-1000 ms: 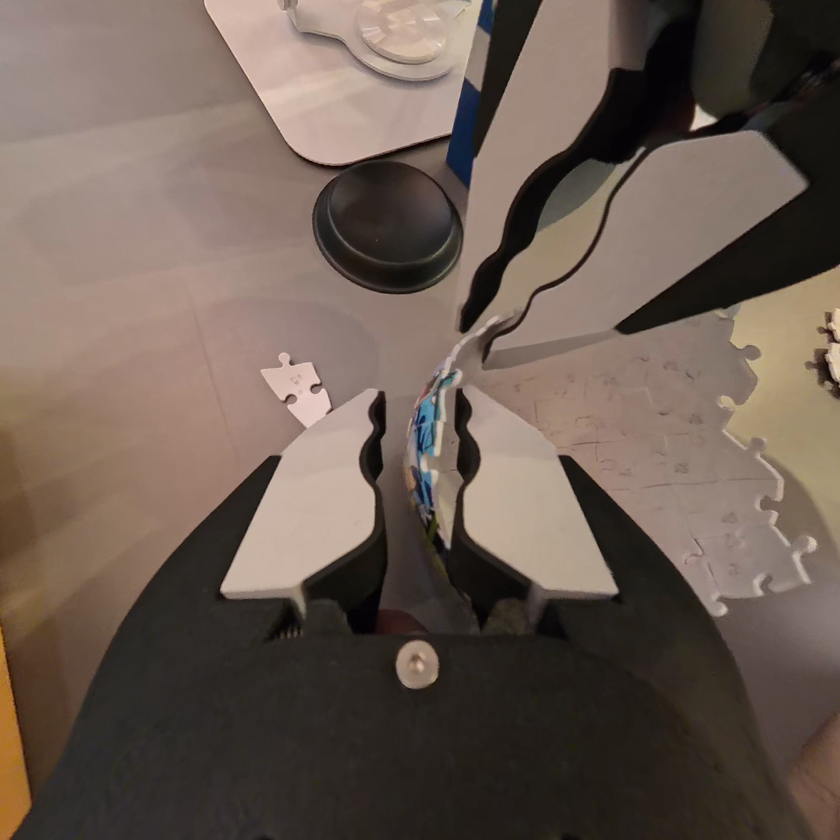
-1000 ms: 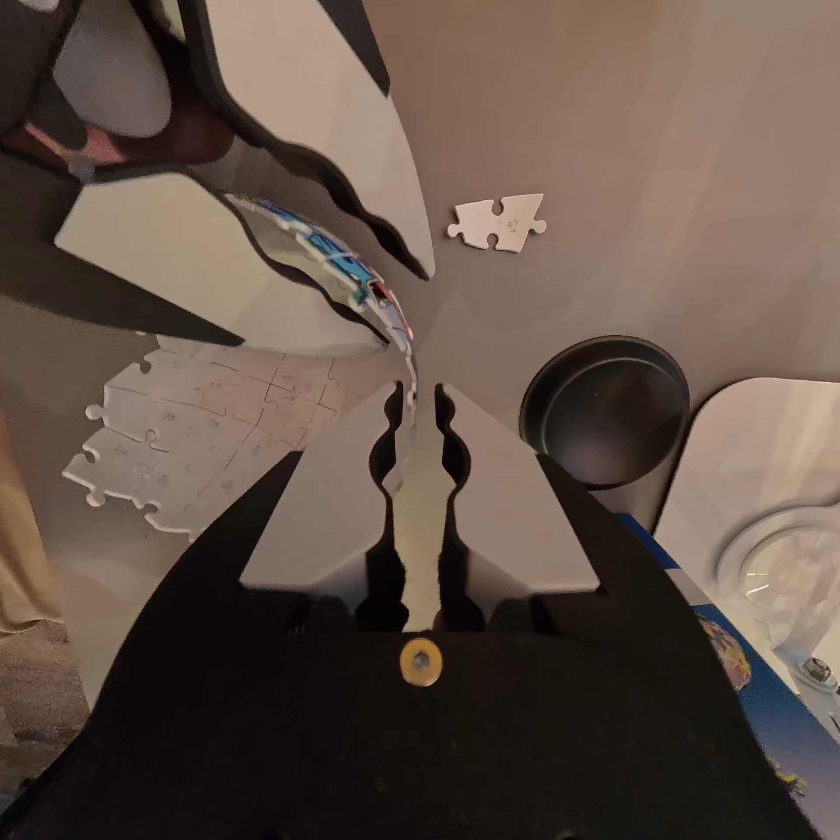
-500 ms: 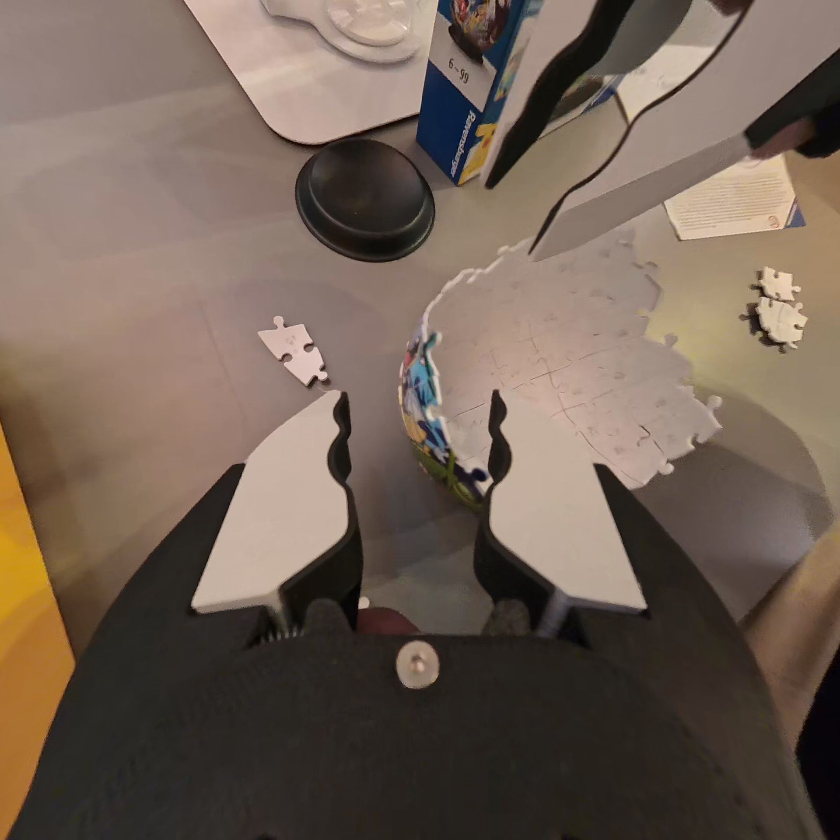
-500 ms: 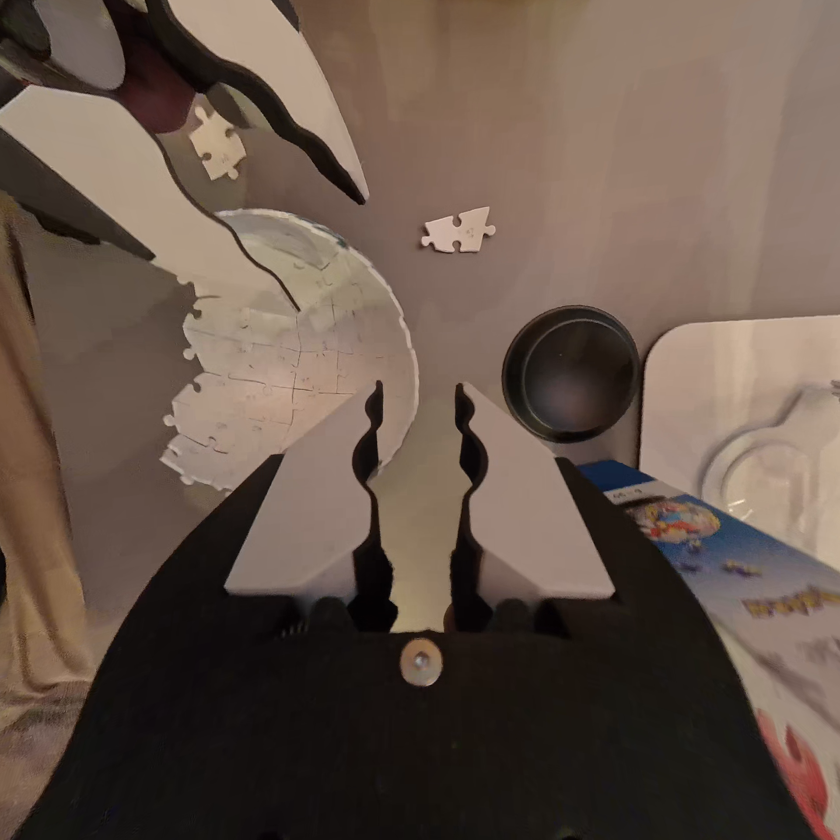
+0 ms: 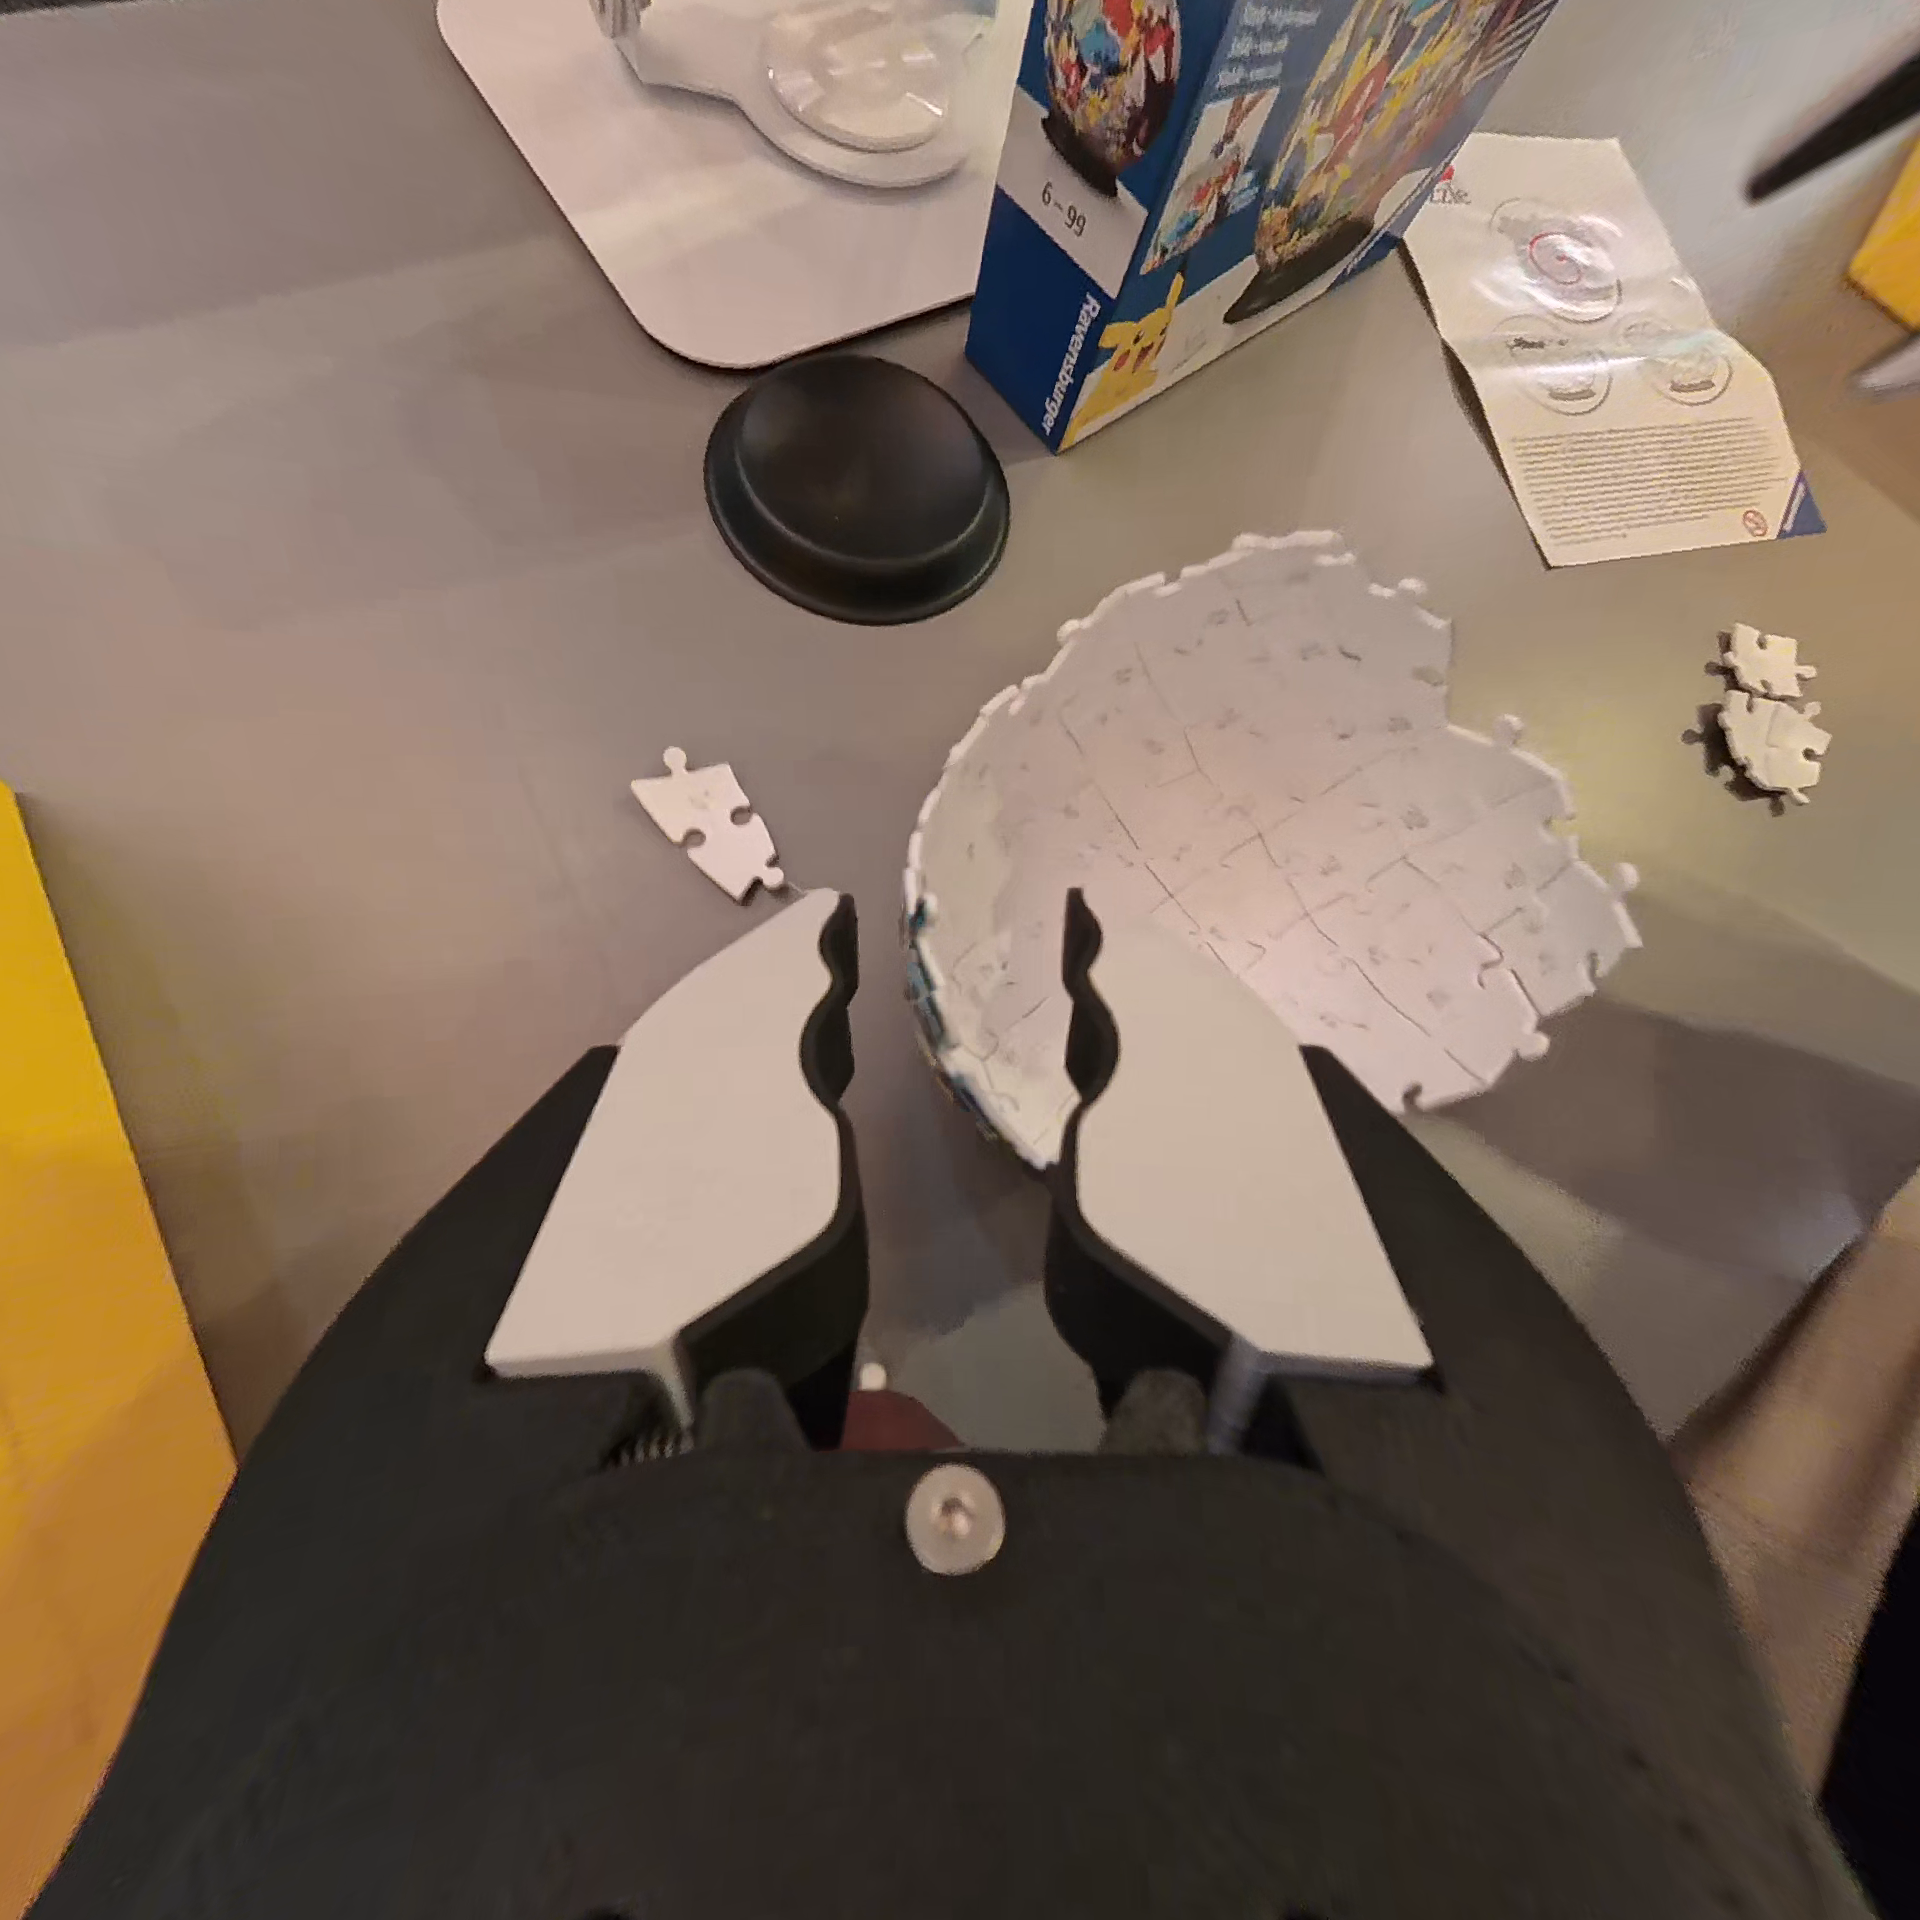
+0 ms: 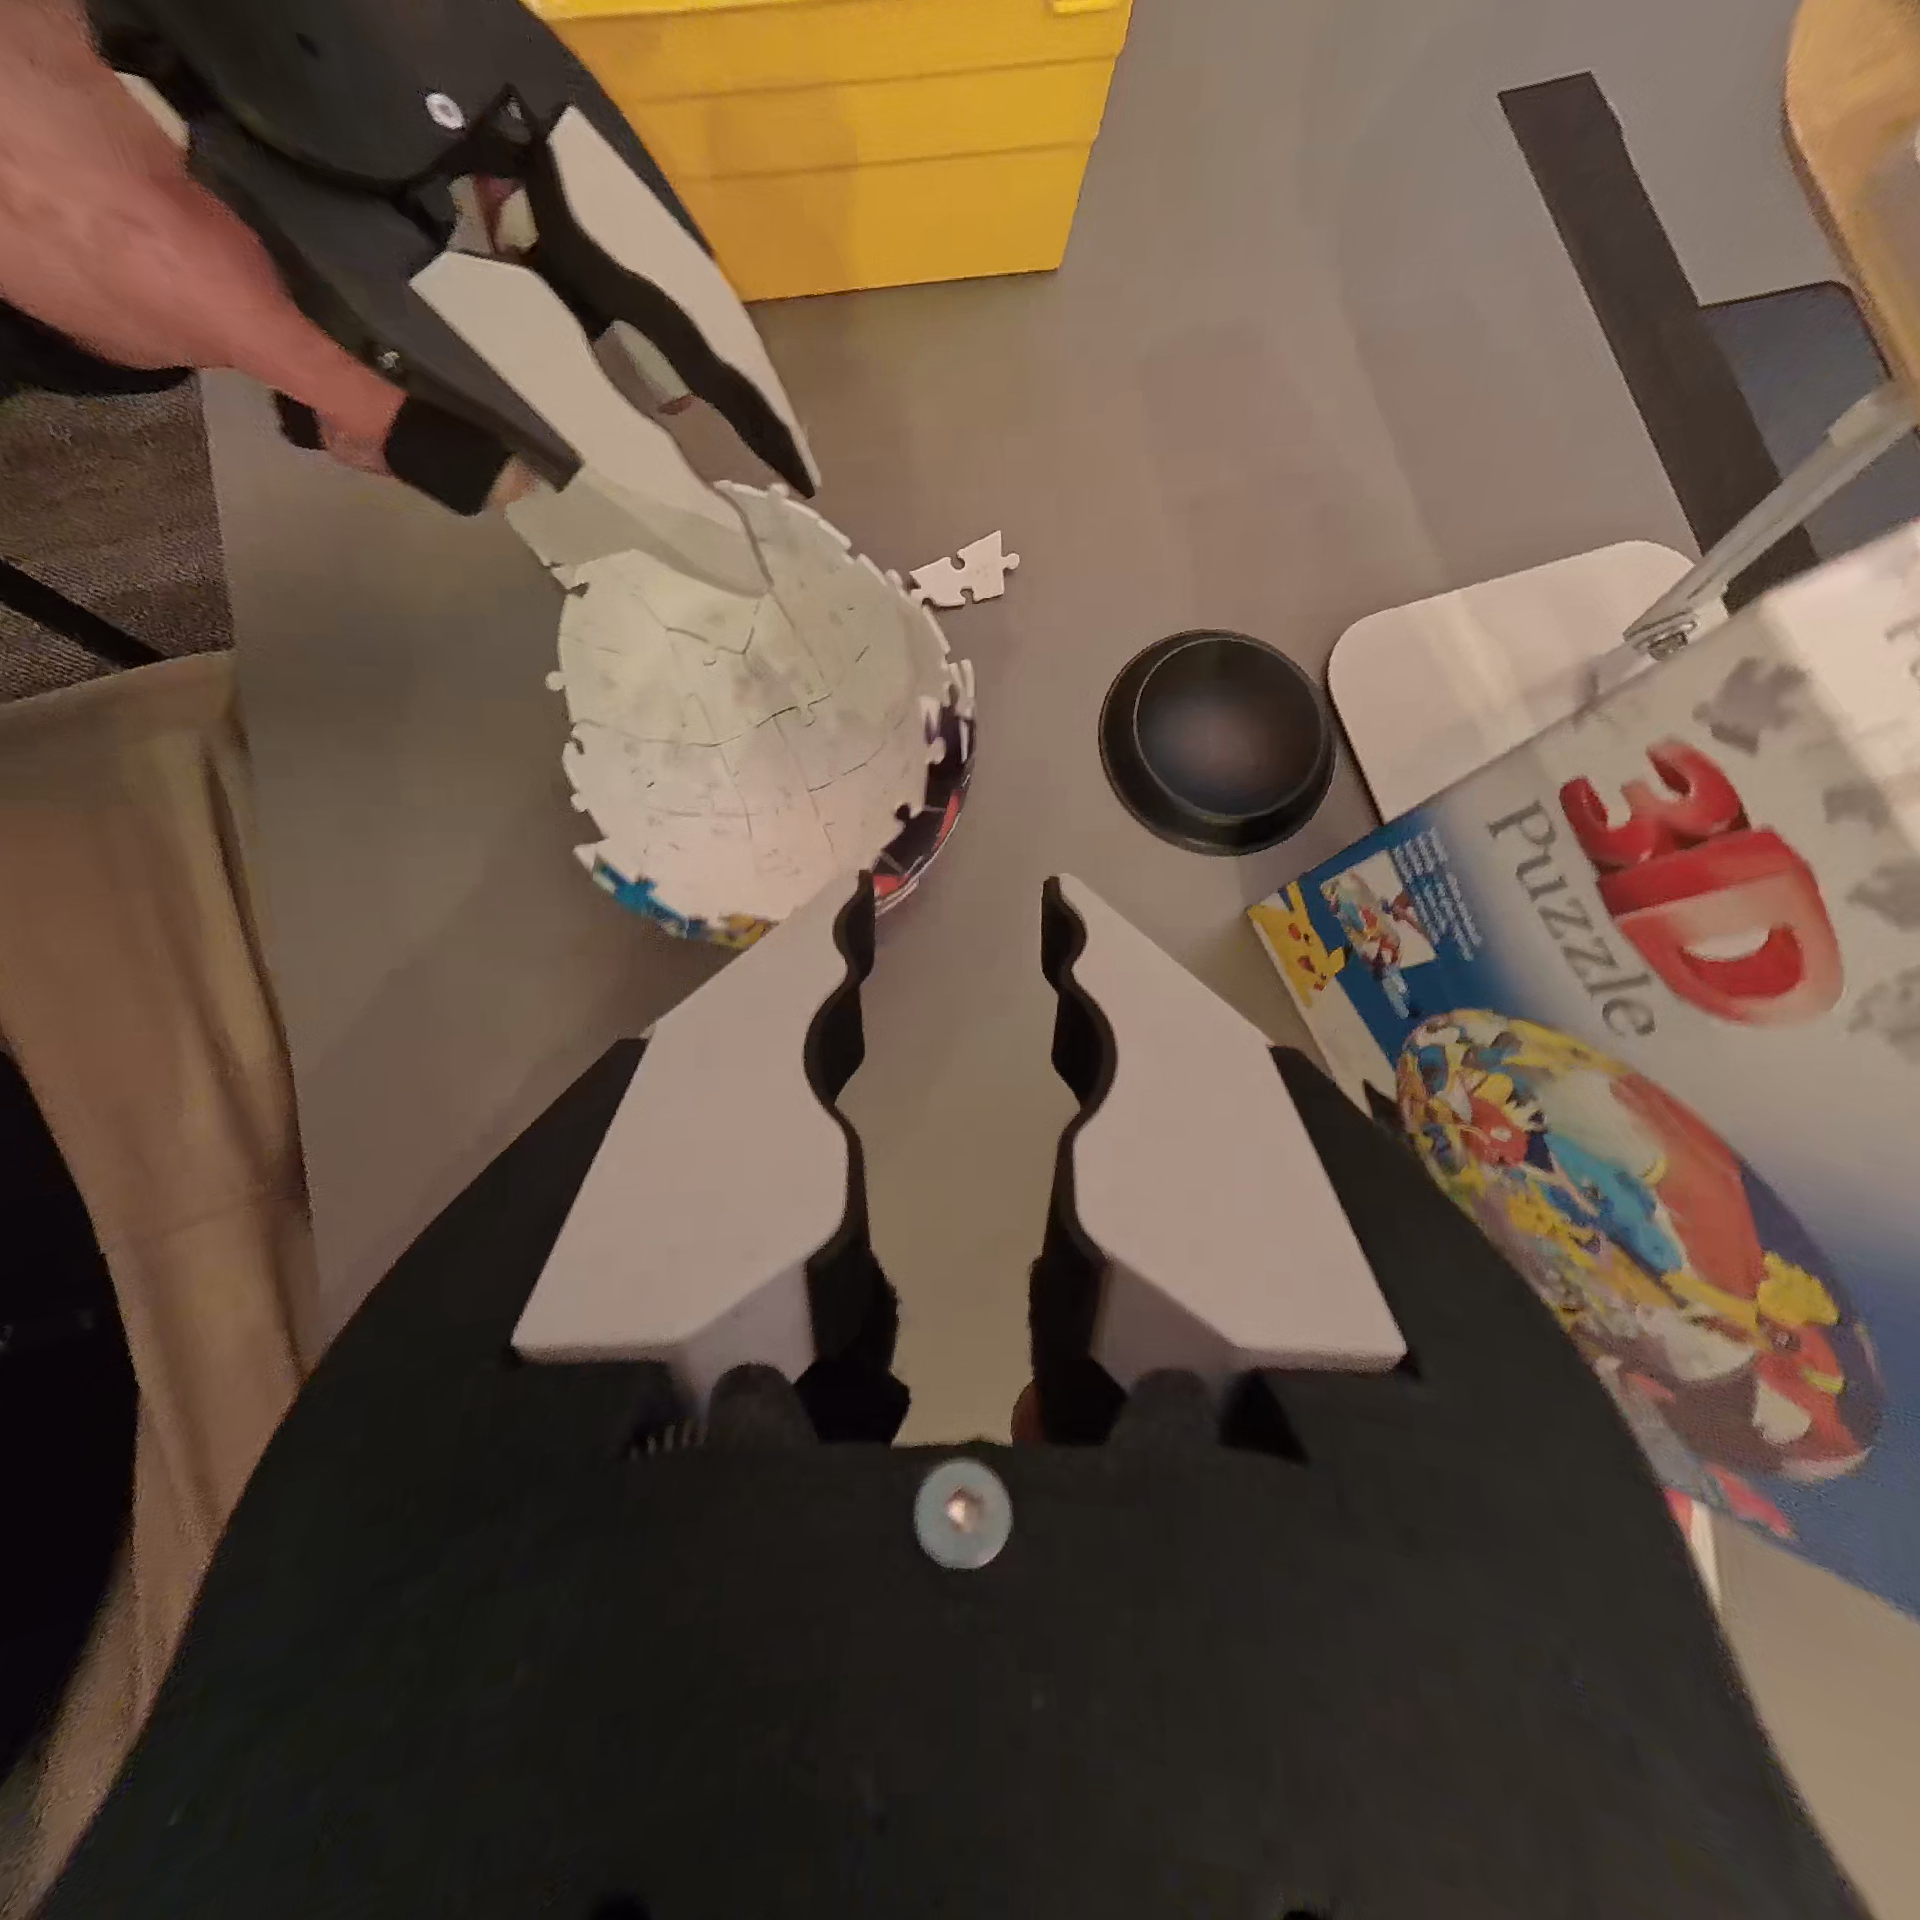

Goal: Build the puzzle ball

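Left gripper (image 5: 961, 914), jaws apart, empty, poised over near rim of half-built ball shell (image 5: 1257, 831). Right gripper (image 6: 951, 899), jaws apart, empty, shell at 11 o'clock. Joined loose pieces (image 5: 712, 826) at 10 o'clock of left tips. Best practice: pinch pieces by edge, steady shell before pressing in.

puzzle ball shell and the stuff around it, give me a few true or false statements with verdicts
1. The half-built puzzle ball shell rests on the table with its white inside facing up. True.
2. The left gripper is clamped on the shell's rim. False: it is open and holds nothing.
3. The black stand carries the shell. False: the stand is empty, and the shell lies beside it.
4. A joined pair of loose pieces lies on the table beside the shell. True.
5. The right gripper is open and empty. True.
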`<move>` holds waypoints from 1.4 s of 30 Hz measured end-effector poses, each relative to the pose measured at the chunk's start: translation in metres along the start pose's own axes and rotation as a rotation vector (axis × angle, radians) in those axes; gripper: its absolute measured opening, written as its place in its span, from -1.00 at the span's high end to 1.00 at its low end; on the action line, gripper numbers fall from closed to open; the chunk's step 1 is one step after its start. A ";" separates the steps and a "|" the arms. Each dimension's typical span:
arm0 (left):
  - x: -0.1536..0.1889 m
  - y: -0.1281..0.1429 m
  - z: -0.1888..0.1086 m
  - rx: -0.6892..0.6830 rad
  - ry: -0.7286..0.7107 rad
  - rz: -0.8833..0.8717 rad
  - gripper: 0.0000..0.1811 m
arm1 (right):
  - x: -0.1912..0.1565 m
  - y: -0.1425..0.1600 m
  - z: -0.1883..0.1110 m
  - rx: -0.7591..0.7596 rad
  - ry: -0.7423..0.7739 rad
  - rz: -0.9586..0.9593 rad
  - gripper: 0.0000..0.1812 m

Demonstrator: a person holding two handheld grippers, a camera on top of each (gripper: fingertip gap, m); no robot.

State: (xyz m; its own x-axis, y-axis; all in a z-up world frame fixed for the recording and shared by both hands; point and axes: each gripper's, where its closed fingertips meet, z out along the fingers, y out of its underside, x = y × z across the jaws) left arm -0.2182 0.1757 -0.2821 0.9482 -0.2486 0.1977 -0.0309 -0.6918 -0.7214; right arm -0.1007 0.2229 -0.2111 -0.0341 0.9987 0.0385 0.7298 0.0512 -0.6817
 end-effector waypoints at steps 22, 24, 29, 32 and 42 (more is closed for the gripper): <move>-0.009 0.003 -0.052 0.151 -0.011 -0.045 0.41 | -0.016 0.078 -0.027 0.135 0.080 0.229 0.62; -0.006 0.008 -0.053 0.167 0.013 -0.085 0.41 | -0.017 0.082 -0.024 0.142 0.078 0.233 0.62; 0.002 0.021 -0.048 0.147 0.068 -0.126 0.41 | -0.019 0.098 -0.017 0.122 0.072 0.250 0.62; 0.013 0.018 -0.051 0.168 0.149 -0.145 0.40 | -0.020 0.108 -0.014 0.116 0.082 0.244 0.62; 0.038 0.029 -0.046 0.135 0.190 -0.171 0.28 | -0.009 0.120 -0.006 0.127 0.105 0.278 0.63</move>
State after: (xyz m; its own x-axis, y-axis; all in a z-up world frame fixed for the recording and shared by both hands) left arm -0.1972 0.1149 -0.2654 0.8596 -0.2676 0.4353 0.1783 -0.6412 -0.7464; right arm -0.0085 0.2204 -0.2892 0.2304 0.9688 -0.0912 0.6103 -0.2169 -0.7619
